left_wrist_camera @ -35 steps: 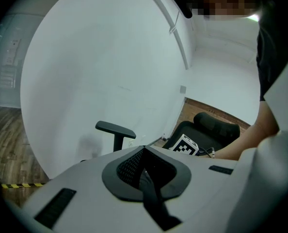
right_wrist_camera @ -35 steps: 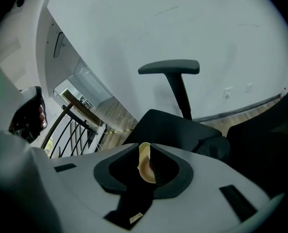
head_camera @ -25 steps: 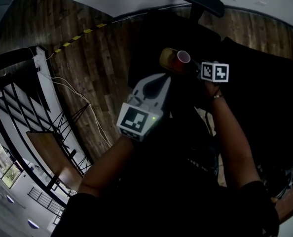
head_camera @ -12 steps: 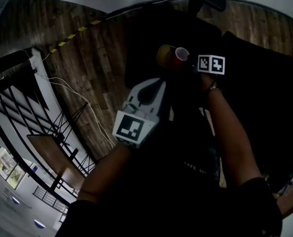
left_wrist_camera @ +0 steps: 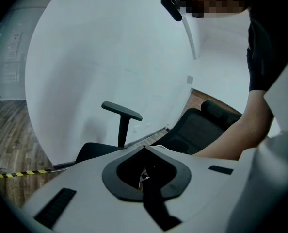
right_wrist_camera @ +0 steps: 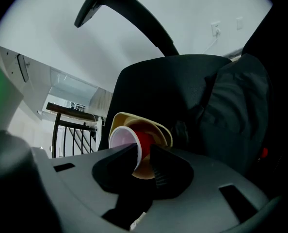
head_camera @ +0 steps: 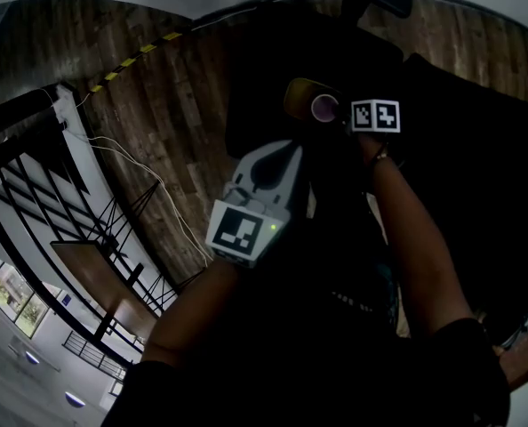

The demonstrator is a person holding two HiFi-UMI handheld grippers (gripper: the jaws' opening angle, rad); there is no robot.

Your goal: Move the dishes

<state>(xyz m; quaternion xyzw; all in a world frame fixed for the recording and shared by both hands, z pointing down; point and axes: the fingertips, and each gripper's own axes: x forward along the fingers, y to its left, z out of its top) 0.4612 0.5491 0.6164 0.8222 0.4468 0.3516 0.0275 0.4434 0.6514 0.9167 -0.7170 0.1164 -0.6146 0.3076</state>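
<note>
Left gripper (left_wrist_camera: 143,177): pale grey shell, black teardrop recess | left marker cube (head_camera: 244,231), 7 o'clock in head view: black-and-white square, green lamp | right gripper (right_wrist_camera: 143,161): grey shell, black recess | right marker cube (head_camera: 375,116), 1 o'clock | black short sleeves (head_camera: 464,363) | thin wristband (head_camera: 382,157)

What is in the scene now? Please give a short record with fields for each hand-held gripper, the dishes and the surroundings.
left hand-held gripper: jaws together, nothing between them
right hand-held gripper: jaws closed on the red cup
dishes: red cup nested in a yellow bowl, both tipped on their side, off any surface
surroundings: black office chair behind the dishes; wooden floor below
</note>
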